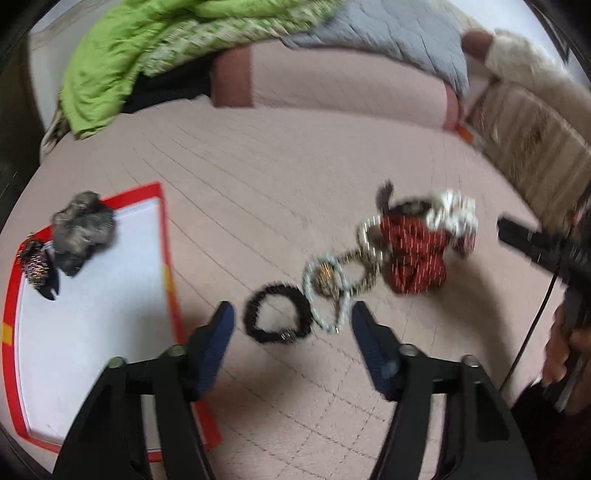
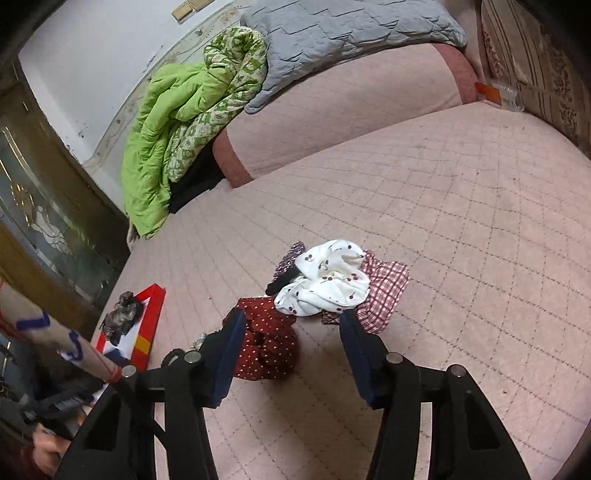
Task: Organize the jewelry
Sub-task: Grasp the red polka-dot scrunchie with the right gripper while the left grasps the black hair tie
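In the left wrist view a black hair tie (image 1: pixel 277 313), a silver beaded bracelet (image 1: pixel 328 291) and a gold-speckled bracelet (image 1: pixel 364 266) lie in a row on the pink bed cover. My left gripper (image 1: pixel 291 314) is open, its fingers on either side of the black tie and silver bracelet. A red-framed white tray (image 1: pixel 92 314) at the left holds a grey scrunchie (image 1: pixel 83 230) and a dark beaded piece (image 1: pixel 37 264). My right gripper (image 2: pixel 291 325) is open above a red dotted scrunchie (image 2: pixel 269 343), near a white cherry-print scrunchie (image 2: pixel 325 280) and a red checked one (image 2: pixel 384 291).
The pink quilted bed cover (image 2: pixel 461 221) spreads wide to the right. A green blanket (image 2: pixel 166 140), a grey quilt (image 2: pixel 343 33) and a pink bolster (image 2: pixel 351 107) lie at the back. The tray's corner (image 2: pixel 147 321) shows in the right wrist view at left.
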Demonstrator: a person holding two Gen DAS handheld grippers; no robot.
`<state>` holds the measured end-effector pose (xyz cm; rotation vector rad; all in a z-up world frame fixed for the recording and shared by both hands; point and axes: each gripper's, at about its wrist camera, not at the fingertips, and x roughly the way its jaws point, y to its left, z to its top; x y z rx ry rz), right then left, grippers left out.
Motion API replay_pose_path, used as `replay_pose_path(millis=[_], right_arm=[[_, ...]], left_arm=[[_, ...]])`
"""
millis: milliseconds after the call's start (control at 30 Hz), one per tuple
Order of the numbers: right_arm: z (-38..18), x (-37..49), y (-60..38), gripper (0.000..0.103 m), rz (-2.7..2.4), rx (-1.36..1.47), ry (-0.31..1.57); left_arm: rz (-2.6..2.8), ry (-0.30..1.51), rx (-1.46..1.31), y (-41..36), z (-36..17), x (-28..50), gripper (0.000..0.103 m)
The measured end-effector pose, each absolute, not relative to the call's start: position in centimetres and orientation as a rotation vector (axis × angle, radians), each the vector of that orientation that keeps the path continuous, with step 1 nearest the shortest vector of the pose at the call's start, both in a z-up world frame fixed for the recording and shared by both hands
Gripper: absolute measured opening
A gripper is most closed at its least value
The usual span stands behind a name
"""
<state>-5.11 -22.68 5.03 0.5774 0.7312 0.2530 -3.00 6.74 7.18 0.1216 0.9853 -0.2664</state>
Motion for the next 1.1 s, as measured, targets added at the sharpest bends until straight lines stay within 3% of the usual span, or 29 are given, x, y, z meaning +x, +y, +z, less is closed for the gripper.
replay_pose_path(millis=[100, 367, 500, 767, 833, 900, 1067, 1100], right_arm=[[4.4, -5.1, -22.8, 0.057, 0.270, 0.592, 0.750], [4.3, -5.1, -22.3, 0.058, 0.301, 0.597, 0.748], [4.3, -4.9, -21.8, 0.058, 0.332, 0.591, 0.755], [4.0, -4.3, -18.0, 0.059, 0.419, 0.490, 0.800], [3.6, -3.7, -16.8, 0.072, 0.396, 0.443, 0.821], [2.8, -2.7, -15.9, 0.075, 0.375, 0.425, 0.857], [0.7, -0.2, -14.1, 0.075, 0.349, 0.371, 0.925], [0.5, -0.1, -13.9, 0.059, 0.350, 0.355, 0.934]], left_arm=[[-0.277, 1.020, 0.193, 5.7, 5.4, -3.1, 0.045], [-0.307, 1.042, 0.317, 4.6, 2.5, -2.2, 0.041], [-0.274, 1.019, 0.254, 5.4, 2.4, -1.8, 0.016], [-0.293, 0.974, 0.075, 6.5, 5.0, -2.8, 0.015], [-0.304, 0.956, 0.058, 6.3, 5.8, -2.9, 0.015], [-0.315, 0.945, 0.047, 5.9, 6.4, -3.0, 0.015], [-0.325, 0.930, 0.032, 5.5, 6.9, -3.3, 0.015], [-0.325, 0.930, 0.030, 5.5, 6.9, -3.4, 0.015]])
